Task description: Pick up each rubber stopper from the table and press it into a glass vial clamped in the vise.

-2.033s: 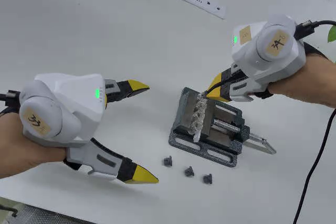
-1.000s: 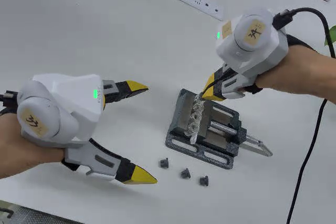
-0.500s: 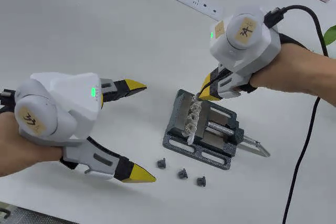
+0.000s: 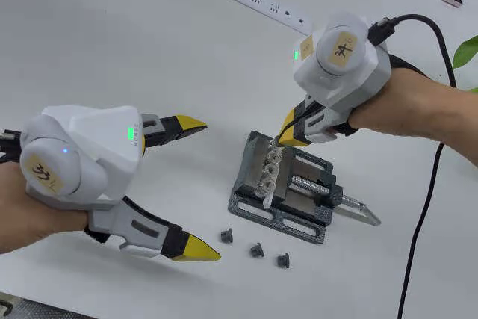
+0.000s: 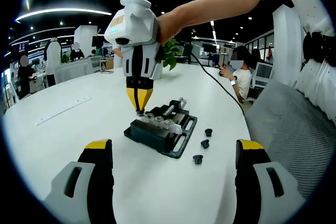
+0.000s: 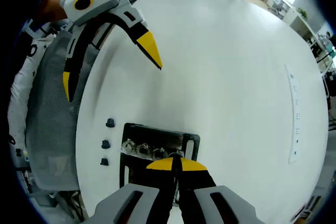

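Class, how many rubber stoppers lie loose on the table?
3 stoppers, in a row beside the vise: one nearest the left claw, one middle, one far end. Another may hide under the right claw.

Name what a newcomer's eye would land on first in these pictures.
The right tongs, shut, point down onto the end vial in the dark vise mid-table. The left tongs gape wide open at near left, and three rubber stoppers lie loose on the white table beside the vise.

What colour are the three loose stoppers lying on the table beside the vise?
The stoppers are dark grey, nearly black; the head view shows them best.
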A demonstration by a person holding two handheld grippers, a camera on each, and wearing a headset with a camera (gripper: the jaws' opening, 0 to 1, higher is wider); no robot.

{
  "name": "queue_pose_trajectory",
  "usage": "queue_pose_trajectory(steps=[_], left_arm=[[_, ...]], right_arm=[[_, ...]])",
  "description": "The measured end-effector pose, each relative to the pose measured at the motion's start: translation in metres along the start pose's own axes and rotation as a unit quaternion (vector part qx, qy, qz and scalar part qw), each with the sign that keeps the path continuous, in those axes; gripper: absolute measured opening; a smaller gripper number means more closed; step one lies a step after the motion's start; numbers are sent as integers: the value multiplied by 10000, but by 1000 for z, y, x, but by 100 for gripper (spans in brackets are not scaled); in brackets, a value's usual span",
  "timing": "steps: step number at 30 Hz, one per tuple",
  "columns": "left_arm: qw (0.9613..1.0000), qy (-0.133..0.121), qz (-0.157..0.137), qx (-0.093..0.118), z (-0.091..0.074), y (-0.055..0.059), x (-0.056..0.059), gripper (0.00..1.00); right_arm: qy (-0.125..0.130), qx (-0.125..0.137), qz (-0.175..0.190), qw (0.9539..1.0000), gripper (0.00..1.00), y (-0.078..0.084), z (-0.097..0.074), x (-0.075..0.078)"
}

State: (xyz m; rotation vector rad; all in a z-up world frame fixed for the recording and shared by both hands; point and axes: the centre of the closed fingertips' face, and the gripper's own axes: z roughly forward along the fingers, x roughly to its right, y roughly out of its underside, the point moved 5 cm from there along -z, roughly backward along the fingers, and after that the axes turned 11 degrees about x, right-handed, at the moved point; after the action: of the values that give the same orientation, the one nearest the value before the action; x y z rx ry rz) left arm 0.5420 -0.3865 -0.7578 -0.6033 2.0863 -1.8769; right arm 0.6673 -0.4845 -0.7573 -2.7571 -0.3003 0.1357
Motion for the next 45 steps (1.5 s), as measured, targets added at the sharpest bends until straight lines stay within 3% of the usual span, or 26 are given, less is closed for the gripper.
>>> queue_pose_trajectory(steps=[2, 5, 6, 15, 26, 34, 41, 45], left_arm=[[10000, 48, 38, -39, 0, -2, 3, 97], [9999, 93, 75, -96, -1, -3, 4, 97], [9998, 97, 101, -133, -2, -3, 4, 97], [9996, 72, 135, -252, -6, -5, 8, 95], [9994, 24, 109, -315, -6, -5, 14, 94], [9993, 7, 127, -353, -4, -4, 13, 91], [9989, -4, 161, -429, -4, -2, 13, 86], [9985, 15, 174, -516, -5, 0, 15, 84]], right_arm=[[46, 19, 188, 9998, 0, 0, -1, -1], [62, 87, 140, 9998, 0, 1, -2, 1], [142, 166, 305, 9993, 0, 1, -3, -1], [345, 402, 276, 9982, 0, 4, -7, -7], [501, 766, 513, 9945, 1, 7, -17, -5], [800, 1242, 793, 9858, 7, 13, -39, -9], [1103, 1684, 1056, 9738, 12, 20, -61, -27], [1300, 1943, 1213, 9647, 16, 28, -72, -39]])
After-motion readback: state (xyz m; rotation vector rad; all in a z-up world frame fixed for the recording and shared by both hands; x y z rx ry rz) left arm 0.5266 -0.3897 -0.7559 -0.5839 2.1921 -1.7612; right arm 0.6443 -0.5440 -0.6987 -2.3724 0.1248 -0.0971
